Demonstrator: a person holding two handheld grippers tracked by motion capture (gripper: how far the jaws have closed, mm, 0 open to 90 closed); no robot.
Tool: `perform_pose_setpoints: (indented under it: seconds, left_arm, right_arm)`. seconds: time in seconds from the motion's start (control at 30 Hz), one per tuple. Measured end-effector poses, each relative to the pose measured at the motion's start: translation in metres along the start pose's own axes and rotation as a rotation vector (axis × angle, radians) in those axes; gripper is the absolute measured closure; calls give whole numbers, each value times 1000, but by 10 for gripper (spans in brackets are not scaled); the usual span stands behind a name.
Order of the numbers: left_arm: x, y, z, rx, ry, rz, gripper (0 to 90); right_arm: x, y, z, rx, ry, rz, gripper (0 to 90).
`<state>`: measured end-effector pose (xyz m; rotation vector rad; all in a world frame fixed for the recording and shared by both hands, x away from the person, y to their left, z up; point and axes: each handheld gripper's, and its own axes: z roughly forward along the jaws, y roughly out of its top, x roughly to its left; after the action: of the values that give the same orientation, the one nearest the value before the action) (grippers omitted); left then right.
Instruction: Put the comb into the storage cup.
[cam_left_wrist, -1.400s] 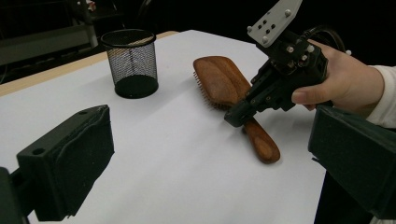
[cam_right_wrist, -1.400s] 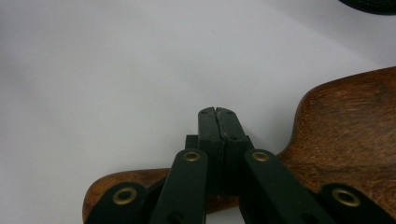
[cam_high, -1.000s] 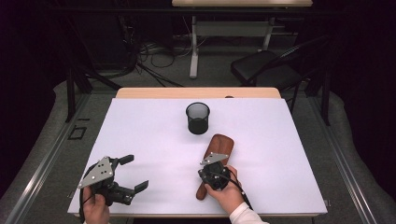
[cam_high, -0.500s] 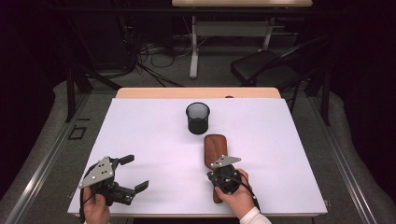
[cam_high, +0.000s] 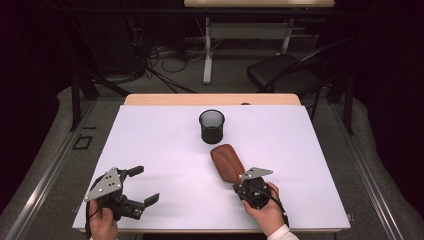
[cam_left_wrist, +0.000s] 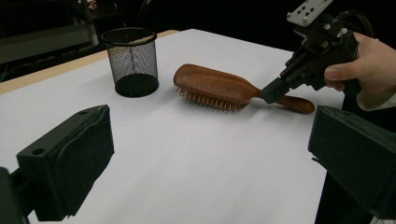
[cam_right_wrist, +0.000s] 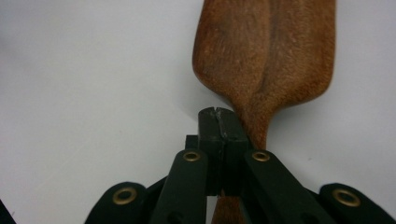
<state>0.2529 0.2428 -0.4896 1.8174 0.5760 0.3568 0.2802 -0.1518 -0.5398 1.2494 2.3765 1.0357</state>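
1. The right gripper (cam_high: 240, 184) has moved to the right along the near edge of the table (cam_high: 320, 150).
2. The wooden hairbrush (cam_high: 227, 162) now shows almost whole; earlier the gripper covered its lower part.

Brush and cup on the tabletop (cam_high: 150, 145)

The hairbrush (cam_high: 227, 162) lies just ahead of the right gripper (cam_high: 246, 181), its handle right under the gripper's tip. The mesh cup (cam_high: 212, 126) stands farther ahead, past the brush. The left gripper (cam_high: 141, 186) sits well apart, off to the left of both.
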Motion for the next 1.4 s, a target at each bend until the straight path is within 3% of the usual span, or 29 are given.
perform_pose_setpoints:
  seconds: [0.53,1.03,1.17,1.3,1.37,1.4]
  left_arm:
    - [1,-1,-1,-1,2,-6,3]
    - [2,-1,-1,3,0,-6,3]
    - [2,-1,-1,1,-2,-6,3]
    - [2,-1,0,2,-2,-5,3]
    - [2,-1,0,1,-4,-5,3]
    - [2,-1,0,-1,-3,-6,3]
  right_arm:
    - [-18,-7,-9,-7,-37,26,899]
    - [-14,-6,-14,-35,-6,28,868]
    - [-13,-6,-17,-47,-6,27,836]
    - [-14,-4,-21,-71,-10,29,679]
    - [-14,-3,-21,-75,-10,22,649]
    - [-14,-3,-22,-81,-9,27,581]
